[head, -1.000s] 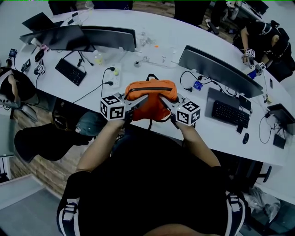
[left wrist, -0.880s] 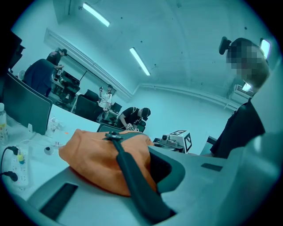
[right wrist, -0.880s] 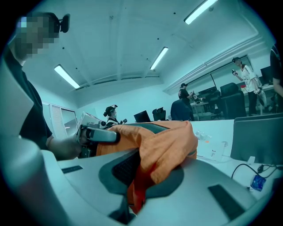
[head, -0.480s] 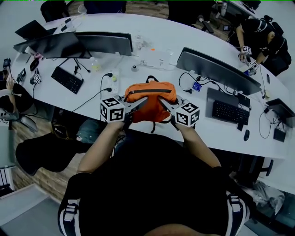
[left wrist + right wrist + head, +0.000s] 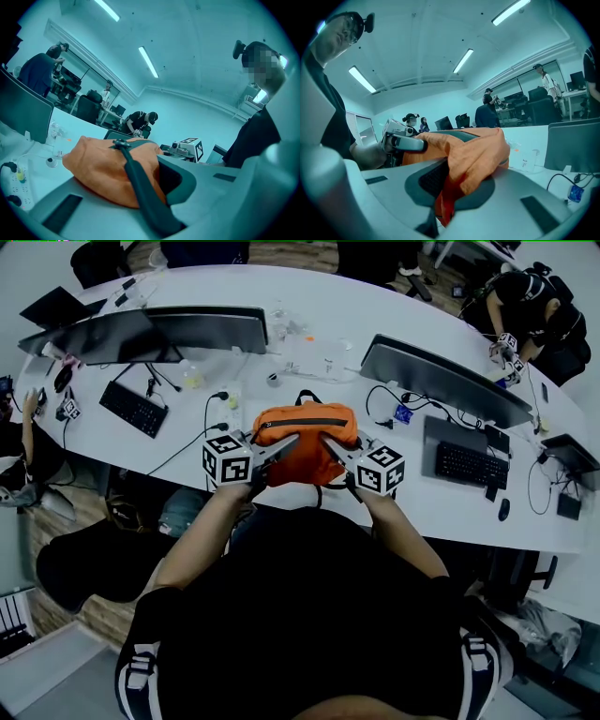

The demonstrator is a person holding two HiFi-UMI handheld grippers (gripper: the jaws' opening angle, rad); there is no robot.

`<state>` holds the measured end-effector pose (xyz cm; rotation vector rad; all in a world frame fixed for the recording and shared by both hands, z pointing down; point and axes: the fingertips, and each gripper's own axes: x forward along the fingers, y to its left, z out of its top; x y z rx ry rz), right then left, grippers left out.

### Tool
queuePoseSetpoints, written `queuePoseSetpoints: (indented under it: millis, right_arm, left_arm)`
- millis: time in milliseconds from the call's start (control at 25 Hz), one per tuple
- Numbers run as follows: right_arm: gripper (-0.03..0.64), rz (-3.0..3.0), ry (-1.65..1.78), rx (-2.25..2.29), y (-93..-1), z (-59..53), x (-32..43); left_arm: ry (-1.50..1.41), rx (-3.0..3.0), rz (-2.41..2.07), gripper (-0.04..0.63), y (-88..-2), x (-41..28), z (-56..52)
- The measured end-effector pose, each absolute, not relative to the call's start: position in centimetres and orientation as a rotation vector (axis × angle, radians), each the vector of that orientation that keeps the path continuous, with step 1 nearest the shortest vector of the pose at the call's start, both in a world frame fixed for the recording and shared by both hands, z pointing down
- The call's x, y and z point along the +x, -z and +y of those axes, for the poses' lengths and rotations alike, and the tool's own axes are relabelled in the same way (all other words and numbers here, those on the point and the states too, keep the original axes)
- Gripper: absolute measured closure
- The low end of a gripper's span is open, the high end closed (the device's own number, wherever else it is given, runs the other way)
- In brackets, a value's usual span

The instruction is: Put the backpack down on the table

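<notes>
In the head view, the orange backpack (image 5: pixel 305 437) is over the near part of the white table (image 5: pixel 375 315), between the two groups of monitors. The left gripper (image 5: pixel 284 442) comes to it from the left side and the right gripper (image 5: pixel 329 442) from the right side. Both tips meet the fabric in the lower half of the bag, near to each other. I cannot tell if the bottom of the bag touches the table.

In the left gripper view, the jaws are closed on a fold of the backpack (image 5: pixel 101 166), and a dark strap (image 5: pixel 140 185) runs down between them. Most of the bag is in front of the left gripper (image 5: pixel 157 180) and slightly to the left.

In the right gripper view, the jaws of the right gripper (image 5: pixel 443 194) are pressed together on the orange cloth of the backpack (image 5: pixel 476 147). The cloth hangs over the jaws and a little of it comes out below them.
</notes>
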<state>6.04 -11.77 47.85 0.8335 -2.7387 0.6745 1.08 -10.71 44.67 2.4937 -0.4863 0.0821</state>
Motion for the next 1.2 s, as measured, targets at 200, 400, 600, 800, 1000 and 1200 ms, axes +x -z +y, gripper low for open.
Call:
queuePoseSetpoints:
  millis: [200,400,600,800,1000,1200]
  right_arm:
    - [0.58,-2.726,-0.688,0.837,-48.3,-12.6,5.0]
    - [0.58,-2.72,-0.706,0.835,-48.9,-12.9,4.4]
    - [0.58,-2.705,-0.726,0.828,-49.6,-13.1,3.8]
    - [0.58,-2.689,-0.753,0.814,-50.7,-13.0,3.6]
    - [0.58,-2.665,-0.791,0.806,-52.2,-12.9,3.4]
    - [0.58,-2.643,-0.831,0.79,-53.9,-12.6,3.3]
  left_arm:
    - [-0.085,2.476,-0.476,0.561,-45.2,0.0,-11.5]
    - [-0.094,2.466,-0.465,0.561,-45.7,-0.5,-11.9]
    - [-0.099,2.444,-0.457,0.561,-46.5,-1.1,-12.2]
    - [-0.103,2.417,-0.454,0.561,-47.6,-1.5,-12.4]
    - [-0.112,2.381,-0.453,0.561,-49.3,-1.7,-12.4]
    - [-0.135,2.342,-0.449,0.561,-51.0,-1.8,-12.3]
